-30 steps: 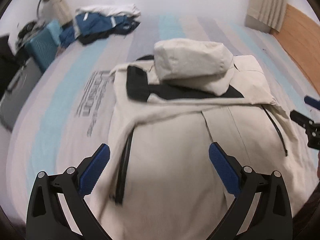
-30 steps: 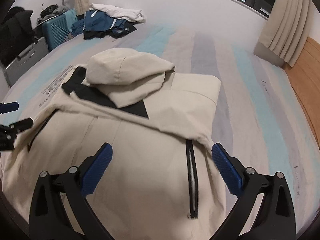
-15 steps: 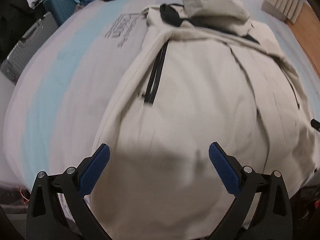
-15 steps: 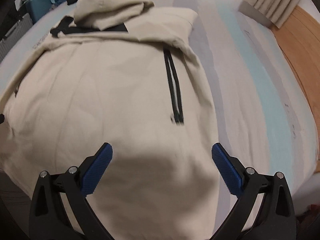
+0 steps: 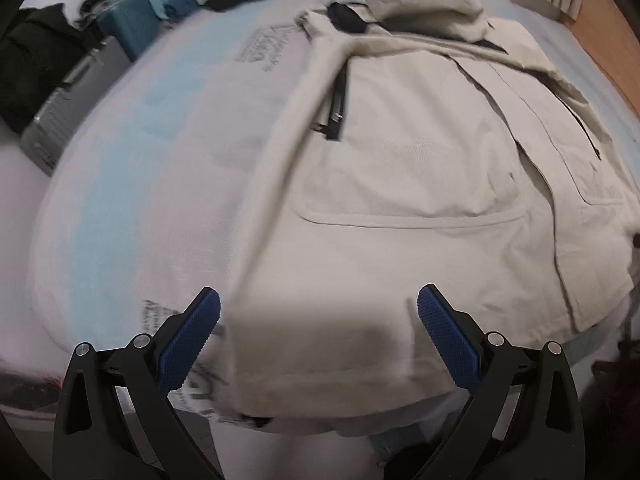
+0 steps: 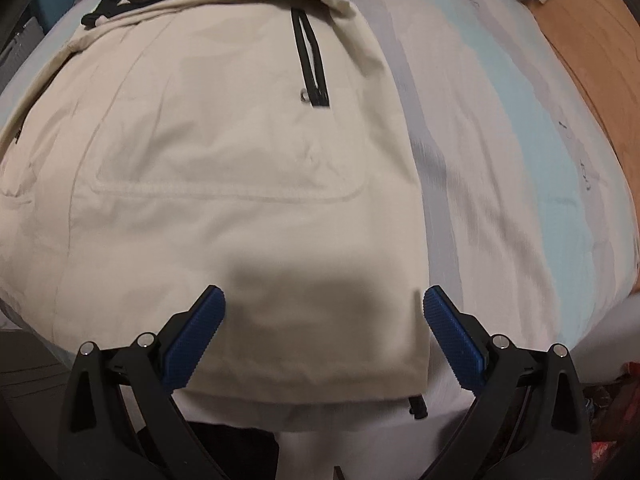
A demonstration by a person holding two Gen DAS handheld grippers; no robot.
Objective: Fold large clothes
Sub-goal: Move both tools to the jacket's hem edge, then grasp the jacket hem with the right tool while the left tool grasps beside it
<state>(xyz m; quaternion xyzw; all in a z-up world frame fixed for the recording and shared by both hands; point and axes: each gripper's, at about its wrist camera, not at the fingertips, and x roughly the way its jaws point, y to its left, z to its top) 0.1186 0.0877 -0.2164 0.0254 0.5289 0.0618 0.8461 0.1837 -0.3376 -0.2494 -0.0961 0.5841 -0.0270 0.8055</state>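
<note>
Now: both grippers over jacket [image 5: 420,184] hem, nothing gripped.
Left gripper [image 5: 319,338] & right gripper [image 6: 324,338] have fingers spread wide, empty. Jacket lies flat on bed [image 6: 500,160], hood at 12 o'clock. Best to pinch both hem corners evenly, lift together, fold toward 12.
</note>
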